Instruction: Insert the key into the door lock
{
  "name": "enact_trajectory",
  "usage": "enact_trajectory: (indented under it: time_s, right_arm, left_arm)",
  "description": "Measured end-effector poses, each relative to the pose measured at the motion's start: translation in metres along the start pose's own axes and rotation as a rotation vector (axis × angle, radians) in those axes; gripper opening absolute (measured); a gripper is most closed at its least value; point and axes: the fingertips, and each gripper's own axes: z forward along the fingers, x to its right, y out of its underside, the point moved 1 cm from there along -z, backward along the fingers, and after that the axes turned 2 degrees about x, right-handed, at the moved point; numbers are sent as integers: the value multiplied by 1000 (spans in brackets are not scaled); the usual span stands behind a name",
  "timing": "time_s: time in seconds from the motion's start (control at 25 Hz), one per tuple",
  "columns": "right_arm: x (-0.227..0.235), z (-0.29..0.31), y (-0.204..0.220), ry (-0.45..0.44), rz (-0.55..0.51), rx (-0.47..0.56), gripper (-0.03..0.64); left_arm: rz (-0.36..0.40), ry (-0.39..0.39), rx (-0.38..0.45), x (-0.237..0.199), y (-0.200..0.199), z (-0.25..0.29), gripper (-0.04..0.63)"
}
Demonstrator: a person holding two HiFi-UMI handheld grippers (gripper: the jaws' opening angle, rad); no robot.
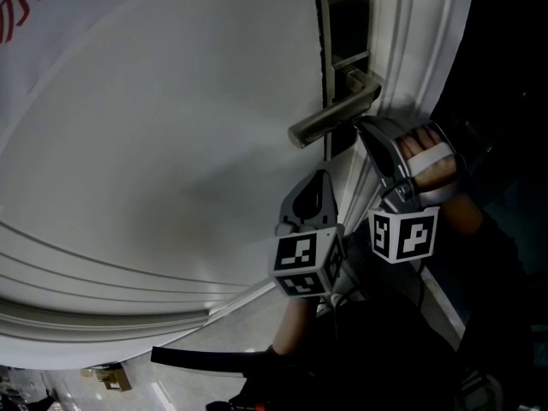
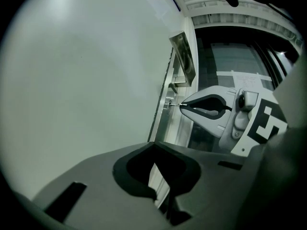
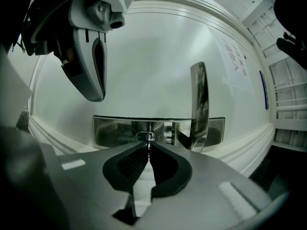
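Right gripper view puts the thin silver metal key (image 3: 149,144) dead centre, pinched edge-on between the pressed-together dark pads of the grey right gripper (image 3: 148,149). Its blade runs straight out along the jaws toward 12 o'clock. Directly ahead of the tip sits the small oval keyhole (image 3: 147,137), set in the long brushed-steel lock plate (image 3: 115,131) on the white panelled door (image 3: 153,66). Key and keyhole look lined up on one axis, square to the plate.

In the left gripper view the blade seems to meet the lock. Whether the tip has gone in, or only touches the mouth, I cannot tell. My judgement is that the coming move is a straight push along the key's own length, with no sideways correction. Any tilt of the blade would likely jam it at the opening.

From the keyhole, the polished steel lever handle (image 3: 199,99) stands at about 2 o'clock, just beside the key's path but not across it.

The grey left gripper (image 2: 153,148) hangs at about 10 o'clock from the keyhole in the right gripper view, well apart from the plate. Its jaws are closed together on nothing. The right gripper is clearly the nearer one and carries the work.
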Motion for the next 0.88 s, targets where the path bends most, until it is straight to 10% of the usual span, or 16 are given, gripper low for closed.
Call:
enact_trajectory:
  time_s: [0.88]
  right_arm:
    - [1, -1, -1, -5, -14, 3, 12]
  left_arm:
    - [-5, -13, -17, -6, -1, -2, 0]
